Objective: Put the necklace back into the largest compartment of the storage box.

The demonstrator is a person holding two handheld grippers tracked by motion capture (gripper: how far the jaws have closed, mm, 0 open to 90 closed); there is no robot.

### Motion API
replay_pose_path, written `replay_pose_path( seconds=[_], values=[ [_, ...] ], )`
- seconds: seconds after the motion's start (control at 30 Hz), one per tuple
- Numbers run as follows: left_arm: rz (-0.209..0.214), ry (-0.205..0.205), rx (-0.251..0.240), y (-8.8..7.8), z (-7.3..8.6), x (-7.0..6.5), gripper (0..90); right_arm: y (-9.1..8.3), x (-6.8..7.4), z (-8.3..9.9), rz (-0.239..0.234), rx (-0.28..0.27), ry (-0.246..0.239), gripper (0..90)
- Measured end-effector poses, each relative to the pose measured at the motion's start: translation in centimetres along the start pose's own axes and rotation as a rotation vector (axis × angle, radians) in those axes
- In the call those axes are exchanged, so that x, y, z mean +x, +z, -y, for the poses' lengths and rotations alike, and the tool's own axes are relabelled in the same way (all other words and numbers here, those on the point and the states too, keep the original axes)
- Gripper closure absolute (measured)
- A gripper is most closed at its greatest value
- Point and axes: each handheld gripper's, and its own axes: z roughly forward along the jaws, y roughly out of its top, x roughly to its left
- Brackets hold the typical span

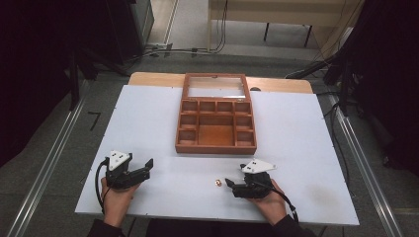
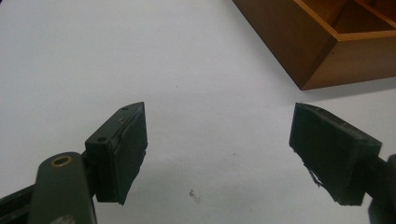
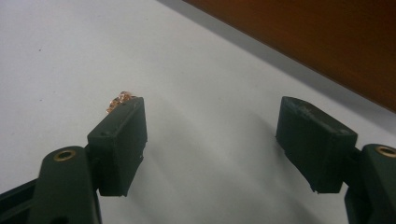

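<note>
A wooden box point(image 1: 216, 146) with several compartments lies open in the middle of the white table, its glazed lid point(image 1: 216, 86) folded back. A small copper-coloured crumpled piece point(image 1: 217, 183) rests on the table in front of the box. My right gripper point(image 1: 235, 177) sits just right of that piece and stands open. In the right gripper view the piece point(image 3: 119, 99) peeks out beyond the left jaw tip, outside the gap of the gripper point(image 3: 210, 105). My left gripper point(image 1: 142, 164) is open near the front left, holding nothing. Its own view shows the gripper point(image 2: 219, 116) above bare table.
The box corner point(image 2: 327, 51) lies ahead and to the right of the left jaws. The box's side wall point(image 3: 303, 28) runs across the top of the right gripper view. The white table top point(image 1: 296, 128) ends at a wooden strip behind the box.
</note>
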Motion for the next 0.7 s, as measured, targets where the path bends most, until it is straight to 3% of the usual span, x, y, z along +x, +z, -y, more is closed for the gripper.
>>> replay_pose_path(
  seconds=[0.7],
  values=[
    [0.001, 0.0, 0.0, 0.0, 0.0, 0.0, 19.8, 0.4, 1.7, -0.8, -0.051, 0.01, -0.056, 35.5]
  ],
)
